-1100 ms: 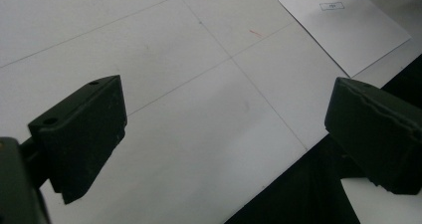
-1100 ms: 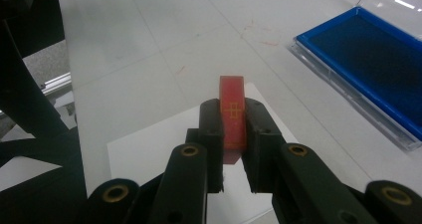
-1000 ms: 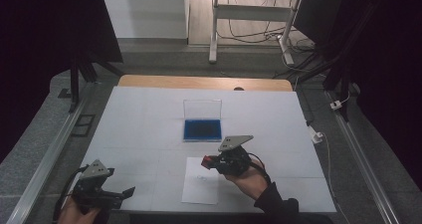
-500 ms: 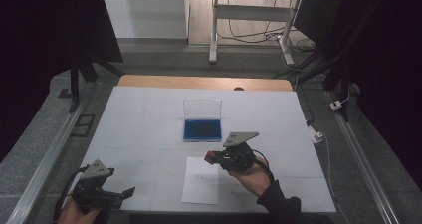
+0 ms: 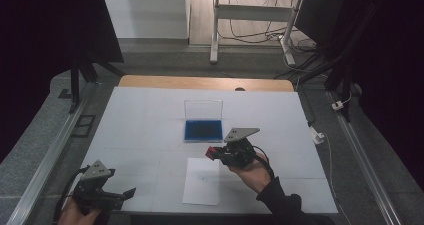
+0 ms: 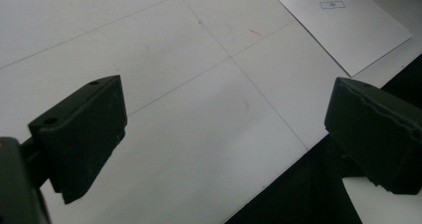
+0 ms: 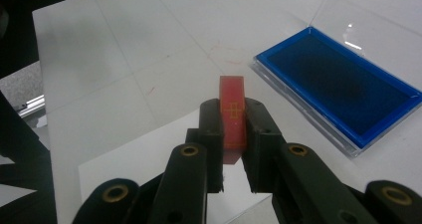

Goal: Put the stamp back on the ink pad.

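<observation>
We see a small red block [image 7: 233,112], a narrow slab with a faint yellow cross-and-square mark on its upper face, clamped between the jaws of the right gripper [image 7: 233,134] and held above the near edge of a white paper sheet [image 5: 202,182]. The sheet lies flat on the table and carries a small printed mark near its middle. Just beyond it sits an open blue ink pad [image 5: 203,129], its clear lid [image 5: 203,108] standing upright behind the dark blue pad.

The right gripper [image 7: 234,134] clamps a red block [image 7: 233,112] above white paper [image 7: 134,159]; the blue ink pad [image 7: 341,87] lies at two o'clock.
</observation>
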Demonstrator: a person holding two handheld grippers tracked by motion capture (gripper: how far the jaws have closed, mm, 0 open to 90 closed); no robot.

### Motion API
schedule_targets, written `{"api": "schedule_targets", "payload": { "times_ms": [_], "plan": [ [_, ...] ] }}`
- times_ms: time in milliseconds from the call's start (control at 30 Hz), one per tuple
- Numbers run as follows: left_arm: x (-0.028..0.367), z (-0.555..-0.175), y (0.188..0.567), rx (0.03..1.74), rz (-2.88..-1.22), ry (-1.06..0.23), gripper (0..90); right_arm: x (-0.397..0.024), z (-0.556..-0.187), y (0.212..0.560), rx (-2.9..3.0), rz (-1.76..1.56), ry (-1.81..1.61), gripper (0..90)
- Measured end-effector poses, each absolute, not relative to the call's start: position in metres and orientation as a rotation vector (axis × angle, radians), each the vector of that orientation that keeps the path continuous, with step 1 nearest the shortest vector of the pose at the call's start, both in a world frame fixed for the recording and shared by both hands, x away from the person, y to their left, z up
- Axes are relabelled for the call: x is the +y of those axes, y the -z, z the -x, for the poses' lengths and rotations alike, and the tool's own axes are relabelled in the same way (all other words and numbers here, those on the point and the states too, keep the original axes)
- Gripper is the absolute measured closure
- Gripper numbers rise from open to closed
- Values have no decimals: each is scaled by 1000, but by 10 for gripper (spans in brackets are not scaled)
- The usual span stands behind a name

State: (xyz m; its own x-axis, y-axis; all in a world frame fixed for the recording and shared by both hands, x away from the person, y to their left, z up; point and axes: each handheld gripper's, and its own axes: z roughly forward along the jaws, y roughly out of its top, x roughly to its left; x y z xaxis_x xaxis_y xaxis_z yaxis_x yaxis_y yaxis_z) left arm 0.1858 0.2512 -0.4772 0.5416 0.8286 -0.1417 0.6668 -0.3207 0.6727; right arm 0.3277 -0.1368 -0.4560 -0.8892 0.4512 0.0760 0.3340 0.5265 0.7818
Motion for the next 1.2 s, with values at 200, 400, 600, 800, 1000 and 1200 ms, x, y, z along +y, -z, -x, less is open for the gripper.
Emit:
{"api": "schedule_targets", "payload": {
  "times_ms": [200, 400, 600, 800, 1000, 1200],
  "plan": [
    [251, -186, 477, 1201, -2083, -298, 37, -136, -334, 455, 2615, -684, -1298, 799],
    [251, -185, 477, 1201, -2082, -299, 37, -133, -342, 455, 2612, -686, -1299, 799],
    [251, -185, 477, 1198, -2084, -301, 37, -132, -351, 455, 2601, -684, -1283, 798],
    [251, -186, 477, 1199, -2083, -299, 37, -129, -359, 458, 2592, -694, -1267, 799],
    [251, -186, 477, 1201, -2083, -297, 37, -127, -369, 458, 2586, -714, -1248, 799],
    [251, -186, 477, 1200, -2084, -297, 37, -124, -384, 461, 2577, -742, -1231, 799]
  ]
}}
